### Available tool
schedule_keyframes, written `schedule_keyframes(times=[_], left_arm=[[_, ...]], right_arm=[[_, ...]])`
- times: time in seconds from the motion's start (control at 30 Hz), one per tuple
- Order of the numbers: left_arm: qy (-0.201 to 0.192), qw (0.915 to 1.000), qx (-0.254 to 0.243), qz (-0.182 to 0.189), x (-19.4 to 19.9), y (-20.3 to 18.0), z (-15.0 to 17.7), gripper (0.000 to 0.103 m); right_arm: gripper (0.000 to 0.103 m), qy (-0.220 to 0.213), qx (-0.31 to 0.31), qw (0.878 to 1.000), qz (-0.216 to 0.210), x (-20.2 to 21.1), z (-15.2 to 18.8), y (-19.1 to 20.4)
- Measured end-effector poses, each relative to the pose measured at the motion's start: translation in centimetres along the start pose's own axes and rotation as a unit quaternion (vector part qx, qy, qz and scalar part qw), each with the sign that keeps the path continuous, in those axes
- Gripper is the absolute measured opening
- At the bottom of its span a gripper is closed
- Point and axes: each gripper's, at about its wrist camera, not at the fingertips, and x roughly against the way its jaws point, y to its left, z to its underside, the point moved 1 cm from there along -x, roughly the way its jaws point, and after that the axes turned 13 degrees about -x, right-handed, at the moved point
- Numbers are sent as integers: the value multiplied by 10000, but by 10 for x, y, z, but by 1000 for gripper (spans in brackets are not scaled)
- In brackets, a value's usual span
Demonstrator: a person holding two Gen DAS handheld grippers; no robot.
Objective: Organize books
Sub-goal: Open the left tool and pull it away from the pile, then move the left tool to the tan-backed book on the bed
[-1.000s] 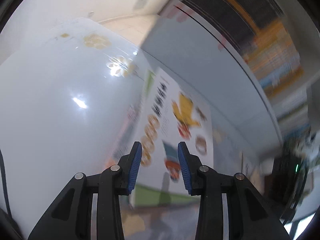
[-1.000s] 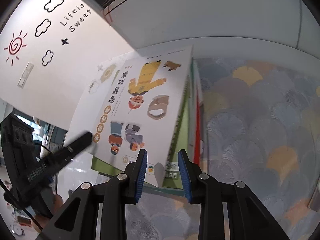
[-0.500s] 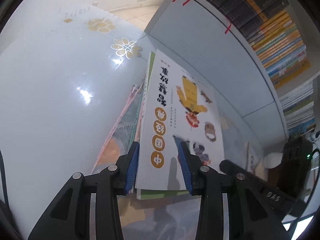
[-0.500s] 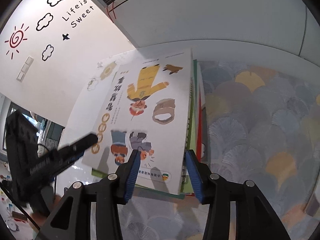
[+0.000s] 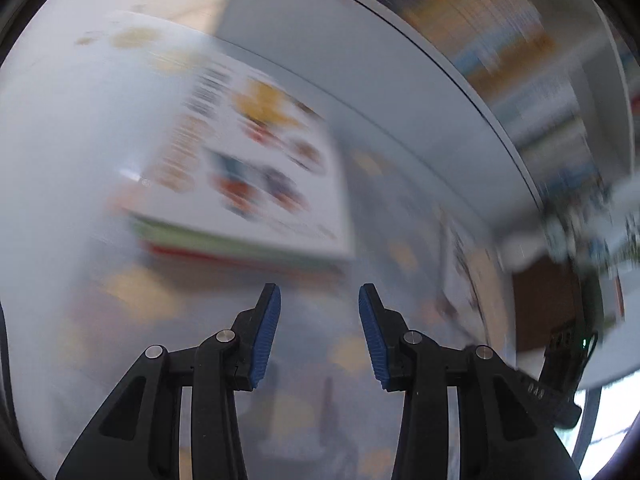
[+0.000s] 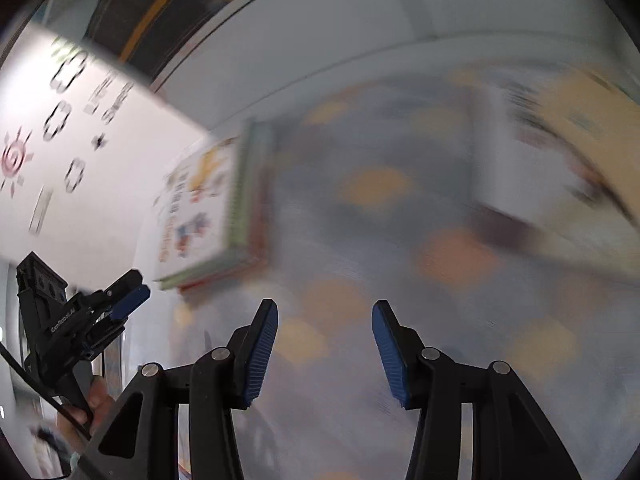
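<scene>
Both my left gripper and right gripper gape empty. The white-covered picture-book stack lies flat ahead; right of it, a loose yellow-covered book I'd grip by its edge.

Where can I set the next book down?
Free: the patterned cloth between the stack and the loose book on the right, ahead of the right gripper. Also bare cloth between the left gripper and the stack. Crowded along the wall, where the stack sits. Blur hides details.
</scene>
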Motion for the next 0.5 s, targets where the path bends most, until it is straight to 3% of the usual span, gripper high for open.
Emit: schedule_keyframes(times=[0.23,0.4,0.5], left_arm=[[632,9911,-936,711,-55,-147,28,38],[938,9823,-1351,893,-98,-236,37,38],[975,9811,-1400,914,-120,-272,38,38]], right_arm=[[47,-692,-736,9939,444,98,-16,-124],[49,-1170,-1238,9838,554,160,-52,-200],[53,-1190,-1266,9831,572,177,-75,-227]])
